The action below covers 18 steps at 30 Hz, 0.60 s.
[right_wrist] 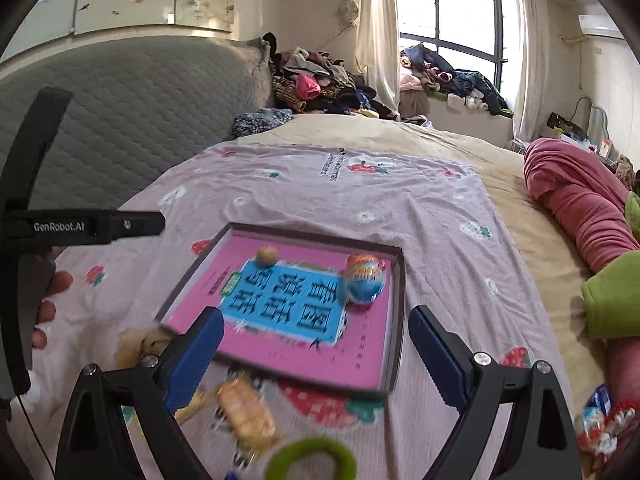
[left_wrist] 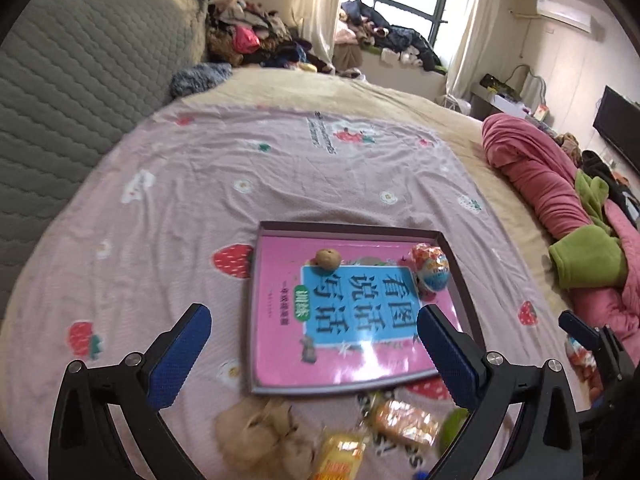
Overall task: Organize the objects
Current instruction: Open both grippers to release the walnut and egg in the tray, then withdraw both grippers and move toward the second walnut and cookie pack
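Both tongs, left [left_wrist: 314,344] and right [right_wrist: 316,344], stand wide open above the bed, gripping nothing. Nearest lie wrapped snacks [left_wrist: 404,420], a green ring [right_wrist: 312,460] and a fluffy toy [left_wrist: 260,436]. Beyond them a shallow tray [left_wrist: 251,320] holds a pink book [left_wrist: 352,312], with a small brown ball [left_wrist: 328,259] and a foil-wrapped egg [left_wrist: 432,270] at its far end.

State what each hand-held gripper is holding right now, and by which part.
Nothing is held. The left hand-held gripper and the right hand-held gripper both stand open and empty above the tray.
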{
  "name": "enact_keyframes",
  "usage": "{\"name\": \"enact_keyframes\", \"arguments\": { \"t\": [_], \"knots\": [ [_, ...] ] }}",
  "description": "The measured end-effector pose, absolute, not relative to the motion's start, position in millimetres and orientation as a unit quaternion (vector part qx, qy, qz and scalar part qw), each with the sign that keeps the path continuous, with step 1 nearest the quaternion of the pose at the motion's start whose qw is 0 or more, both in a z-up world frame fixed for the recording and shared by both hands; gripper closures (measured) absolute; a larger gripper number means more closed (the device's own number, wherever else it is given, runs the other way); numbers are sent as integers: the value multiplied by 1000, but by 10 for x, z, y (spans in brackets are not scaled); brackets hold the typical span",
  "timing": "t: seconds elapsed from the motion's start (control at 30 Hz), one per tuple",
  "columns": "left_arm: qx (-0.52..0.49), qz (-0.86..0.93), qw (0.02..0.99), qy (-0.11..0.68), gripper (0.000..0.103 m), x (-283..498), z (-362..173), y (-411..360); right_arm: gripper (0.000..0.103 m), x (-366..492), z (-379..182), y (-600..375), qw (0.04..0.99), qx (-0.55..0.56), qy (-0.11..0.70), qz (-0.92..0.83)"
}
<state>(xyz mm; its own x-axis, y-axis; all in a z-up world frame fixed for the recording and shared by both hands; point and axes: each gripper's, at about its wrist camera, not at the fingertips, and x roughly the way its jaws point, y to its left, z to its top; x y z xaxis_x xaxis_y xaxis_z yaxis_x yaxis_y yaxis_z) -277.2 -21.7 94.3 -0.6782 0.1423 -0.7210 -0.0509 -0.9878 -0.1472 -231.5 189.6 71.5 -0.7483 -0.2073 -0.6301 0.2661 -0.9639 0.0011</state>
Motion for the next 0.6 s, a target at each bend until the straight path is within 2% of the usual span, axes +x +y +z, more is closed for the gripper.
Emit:
{"name": "enact_keyframes", "arguments": {
  "t": [0.3, 0.6],
  "knots": [
    [-386, 918, 73, -59, 0, -1921, 1084, -318, 9, -1733, 989, 1834, 119, 339, 65, -931],
    [-379, 920, 73, -74, 0, -1405, 1071, -504, 8, -1184, 1178, 1762, 107, 326, 73, -937]
  ]
}}
